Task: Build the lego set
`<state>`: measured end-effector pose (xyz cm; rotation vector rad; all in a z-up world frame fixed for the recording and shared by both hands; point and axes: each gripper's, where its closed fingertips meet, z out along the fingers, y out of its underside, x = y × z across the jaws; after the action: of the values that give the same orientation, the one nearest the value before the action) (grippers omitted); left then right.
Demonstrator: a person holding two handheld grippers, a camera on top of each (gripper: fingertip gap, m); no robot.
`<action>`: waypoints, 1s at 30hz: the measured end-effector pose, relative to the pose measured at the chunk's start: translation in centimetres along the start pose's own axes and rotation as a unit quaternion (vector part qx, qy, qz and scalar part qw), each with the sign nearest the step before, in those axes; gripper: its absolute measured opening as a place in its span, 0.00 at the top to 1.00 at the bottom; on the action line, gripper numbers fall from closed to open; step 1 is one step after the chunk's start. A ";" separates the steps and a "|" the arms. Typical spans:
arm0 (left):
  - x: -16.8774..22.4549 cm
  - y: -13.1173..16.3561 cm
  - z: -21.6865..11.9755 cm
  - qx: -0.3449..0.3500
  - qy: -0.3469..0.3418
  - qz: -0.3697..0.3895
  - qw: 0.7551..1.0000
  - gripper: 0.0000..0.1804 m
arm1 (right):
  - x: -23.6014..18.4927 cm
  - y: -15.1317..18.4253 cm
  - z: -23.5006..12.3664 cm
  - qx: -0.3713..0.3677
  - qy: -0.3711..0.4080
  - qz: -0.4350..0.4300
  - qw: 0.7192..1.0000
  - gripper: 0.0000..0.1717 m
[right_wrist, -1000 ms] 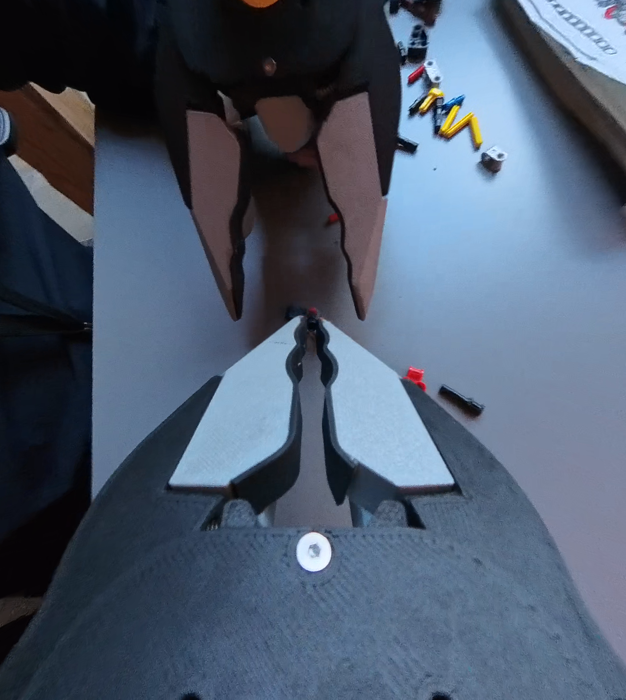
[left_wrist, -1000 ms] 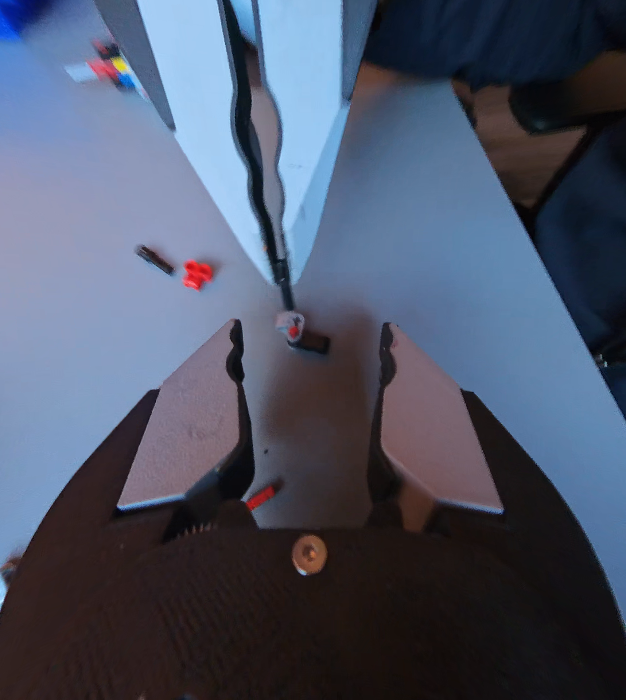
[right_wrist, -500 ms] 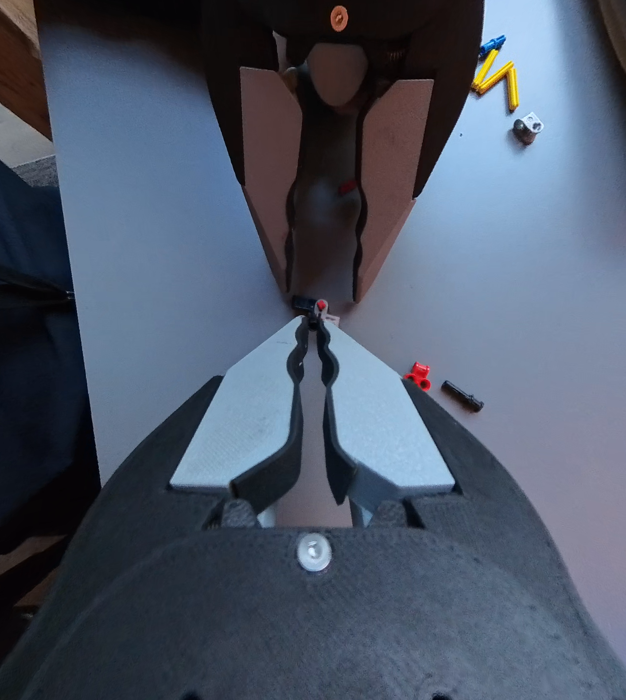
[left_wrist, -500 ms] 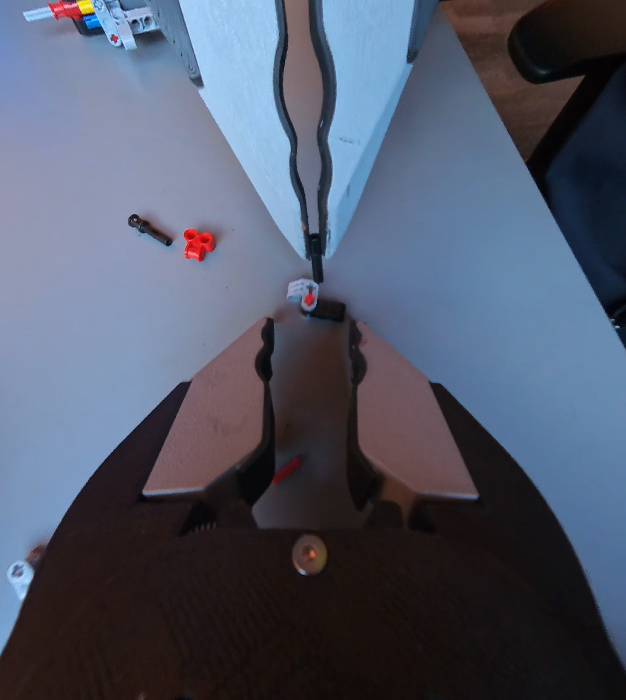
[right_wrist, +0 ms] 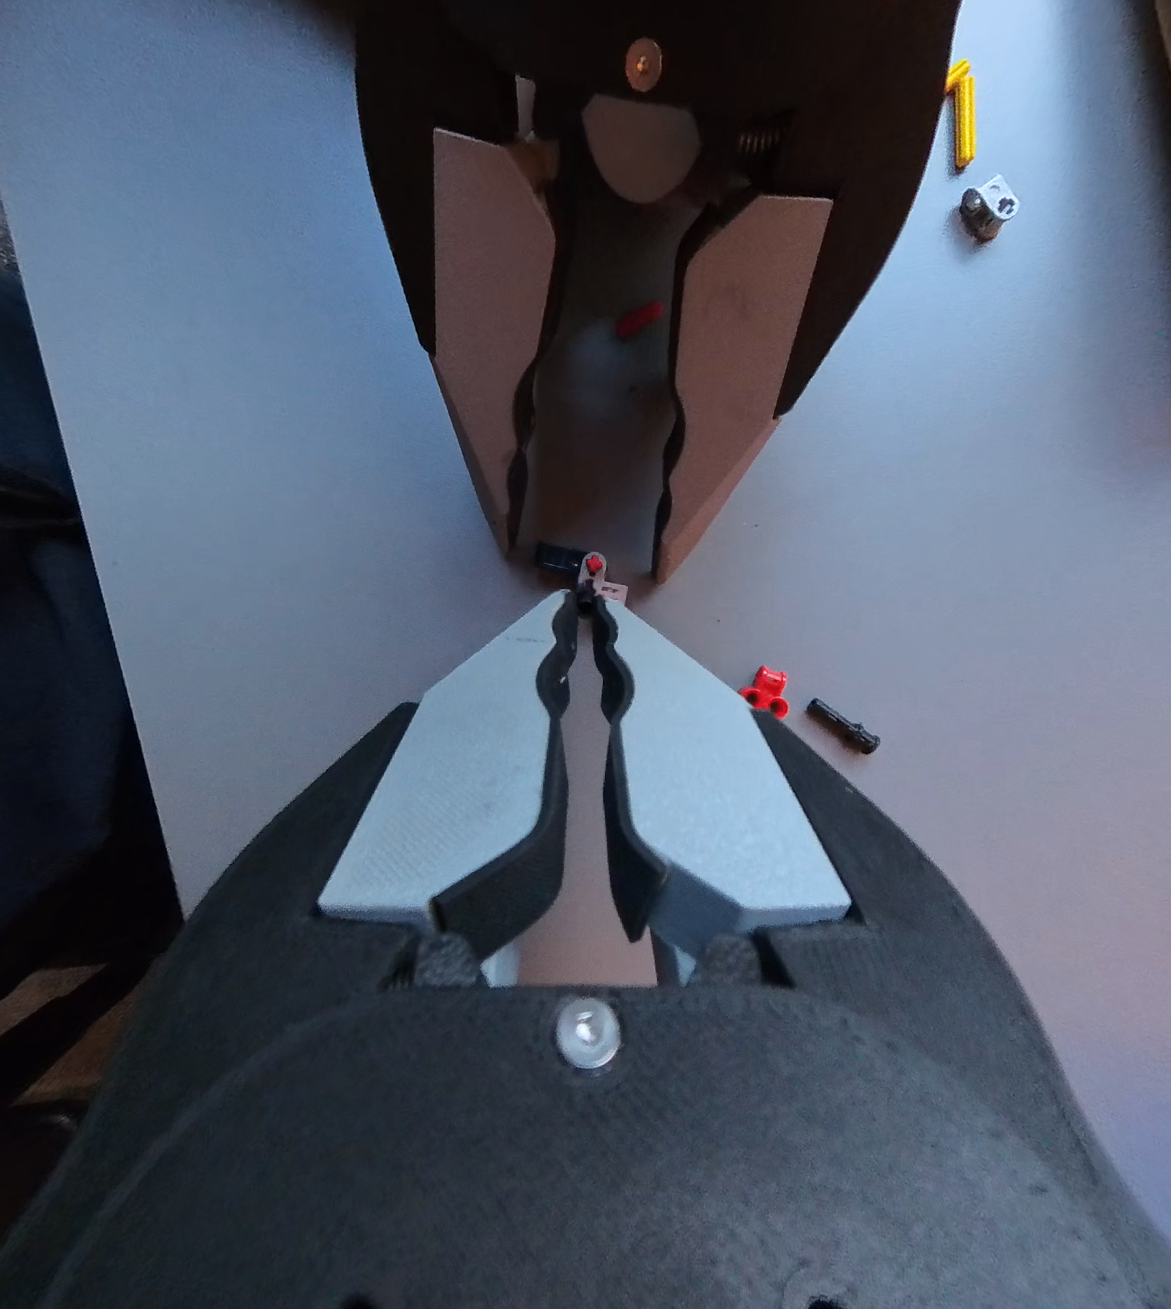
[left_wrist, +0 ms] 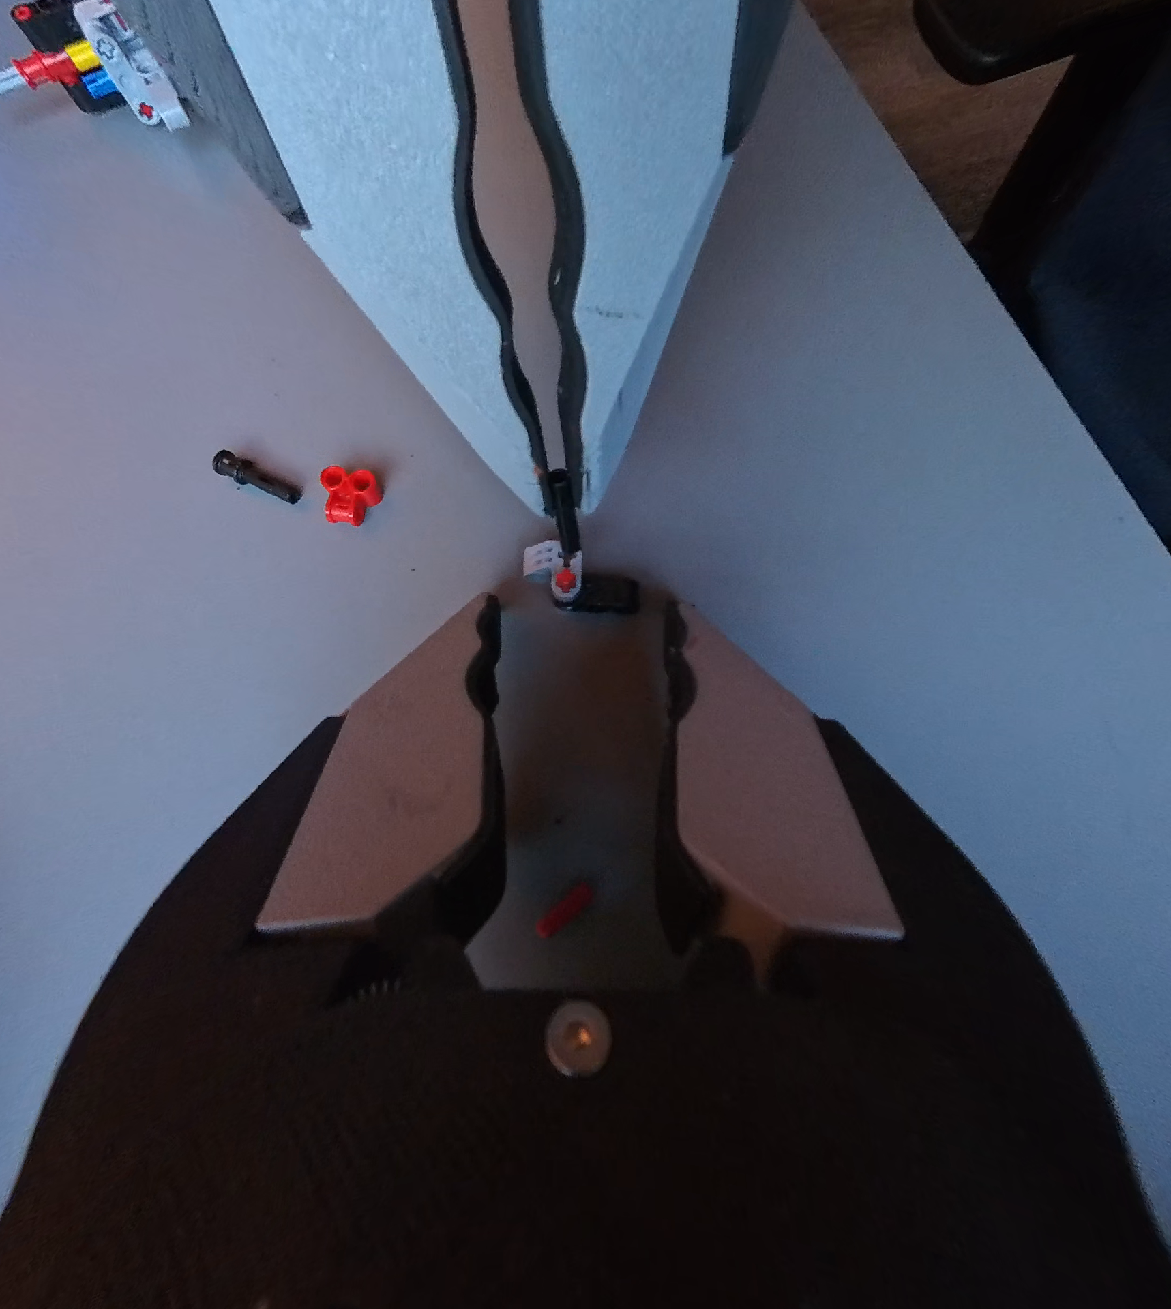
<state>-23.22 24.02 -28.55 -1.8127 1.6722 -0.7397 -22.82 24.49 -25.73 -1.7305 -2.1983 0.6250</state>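
Observation:
My right gripper (right_wrist: 582,602) has grey fingers and is shut on a thin black pin (left_wrist: 563,510). The pin's far end meets a small assembly (left_wrist: 566,577) on the grey table (left_wrist: 143,637). The assembly is a light grey piece with a red cross-shaped axle end, joined to a black piece (left_wrist: 607,595). My left gripper (left_wrist: 579,610) has brown fingers and faces the right one, tips just short of the assembly. It is open and nothing is between its pads. It also shows in the right wrist view (right_wrist: 586,567), where the assembly (right_wrist: 593,564) lies between the two grippers.
A red connector (left_wrist: 350,494) and a loose black pin (left_wrist: 255,476) lie to the left. A short red axle (left_wrist: 564,910) lies on the table between the left fingers. A multicoloured built block (left_wrist: 93,71) is at the far left. Yellow pieces (right_wrist: 961,113) and a grey connector (right_wrist: 990,209) lie farther off. The table edge (left_wrist: 993,340) runs on the right. My left and right fingertips are right by each other. The left tips stand about 5 cm off the red connector (left_wrist: 350,494).
My left gripper narrowed its jaws from wide open, then widened slightly, and came closer to the assembly. My right gripper stayed shut on the black pin at the assembly.

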 end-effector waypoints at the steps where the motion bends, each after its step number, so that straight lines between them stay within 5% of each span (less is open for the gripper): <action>1: 0.0 0.0 0.0 0.001 0.001 -0.003 1.000 0.75 | 0.0 0.0 0.1 -0.003 -0.001 0.000 1.000 0.99; 13: -0.4 -0.1 0.1 0.002 -0.007 -0.018 1.000 0.84 | 0.2 0.5 0.2 -0.024 0.013 -0.012 1.000 0.99; 30: -0.1 -0.3 0.2 0.003 0.001 -0.016 1.000 0.77 | 0.5 -0.1 -0.2 -0.017 0.025 -0.014 0.999 0.99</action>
<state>-22.87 24.11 -28.49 -1.8386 1.6449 -0.7591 -22.97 24.95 -25.54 -1.7085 -2.2079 0.5349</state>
